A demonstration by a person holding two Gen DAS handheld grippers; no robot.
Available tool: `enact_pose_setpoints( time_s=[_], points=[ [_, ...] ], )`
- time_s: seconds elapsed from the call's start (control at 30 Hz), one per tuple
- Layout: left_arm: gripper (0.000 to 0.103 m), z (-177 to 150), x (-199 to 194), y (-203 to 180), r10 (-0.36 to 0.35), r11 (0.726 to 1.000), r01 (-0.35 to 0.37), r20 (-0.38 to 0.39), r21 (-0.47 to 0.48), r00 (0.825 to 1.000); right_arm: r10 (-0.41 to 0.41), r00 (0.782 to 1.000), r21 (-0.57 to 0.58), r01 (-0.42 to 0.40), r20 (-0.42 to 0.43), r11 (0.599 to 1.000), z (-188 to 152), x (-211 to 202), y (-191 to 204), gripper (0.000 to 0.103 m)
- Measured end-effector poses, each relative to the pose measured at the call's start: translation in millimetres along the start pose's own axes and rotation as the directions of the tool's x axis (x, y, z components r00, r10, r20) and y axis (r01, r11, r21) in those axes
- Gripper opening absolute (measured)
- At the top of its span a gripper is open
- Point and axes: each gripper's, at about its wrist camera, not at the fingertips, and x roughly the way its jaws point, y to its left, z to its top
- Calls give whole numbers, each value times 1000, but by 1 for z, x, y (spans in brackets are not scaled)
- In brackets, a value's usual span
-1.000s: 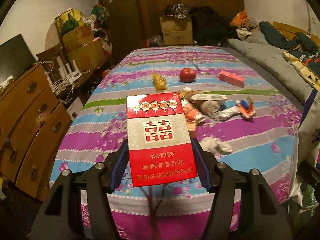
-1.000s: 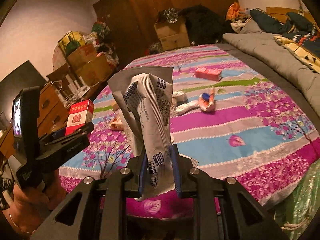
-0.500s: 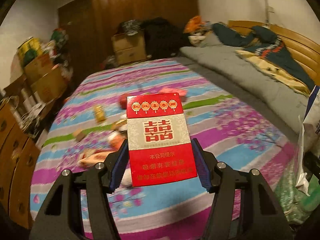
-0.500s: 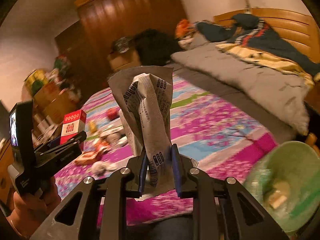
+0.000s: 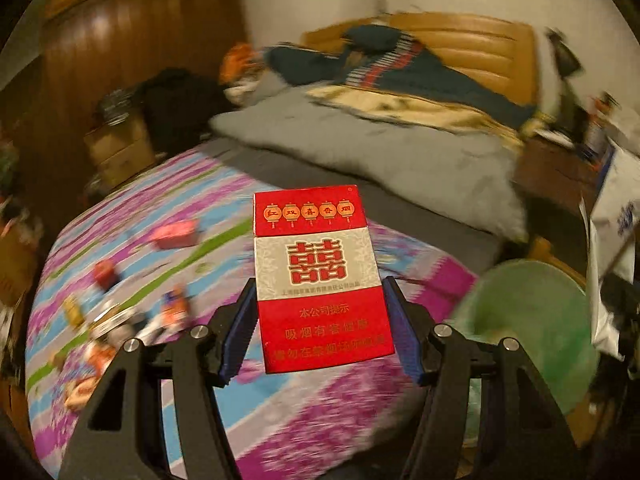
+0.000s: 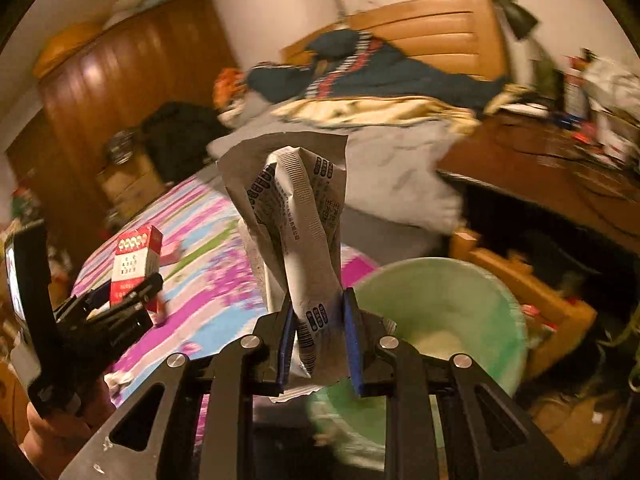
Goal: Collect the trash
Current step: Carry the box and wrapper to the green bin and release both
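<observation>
beside the bed, the left claw (image 5: 320, 332) clamps a stiff, light box (image 5: 320, 276) by its sides; the right claw (image 6: 318, 340) pinches soft crumpled paper (image 6: 296, 224) low, near the bin (image 6: 448, 304).

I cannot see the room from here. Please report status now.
Left gripper shut on cigarette pack. Right gripper shut on crumpled paper wrapper. Green bin just ahead; path clear.
</observation>
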Motion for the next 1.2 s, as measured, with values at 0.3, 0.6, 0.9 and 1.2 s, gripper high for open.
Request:
enact_pose_setpoints(
  time_s=[0.3, 0.6, 0.9, 1.2],
  points=[
    [59, 11, 26, -89, -197, 962, 207, -74, 178, 978, -185, 981, 92, 189, -54, 978, 1, -15, -95, 24],
    [59, 12, 37, -136, -308, 902, 344, -166, 263, 937, -245, 960, 118, 260, -134, 958, -8, -16, -131, 24],
    [58, 7, 43, -142, -320, 890, 366, -200, 271, 926, -230, 957, 120, 253, -178, 960, -17, -10, -119, 24],
    [58, 4, 55, -141, -336, 888, 392, -243, 242, 910, -217, 957, 120, 242, -193, 963, -15, 0, -116, 24]
  ],
)
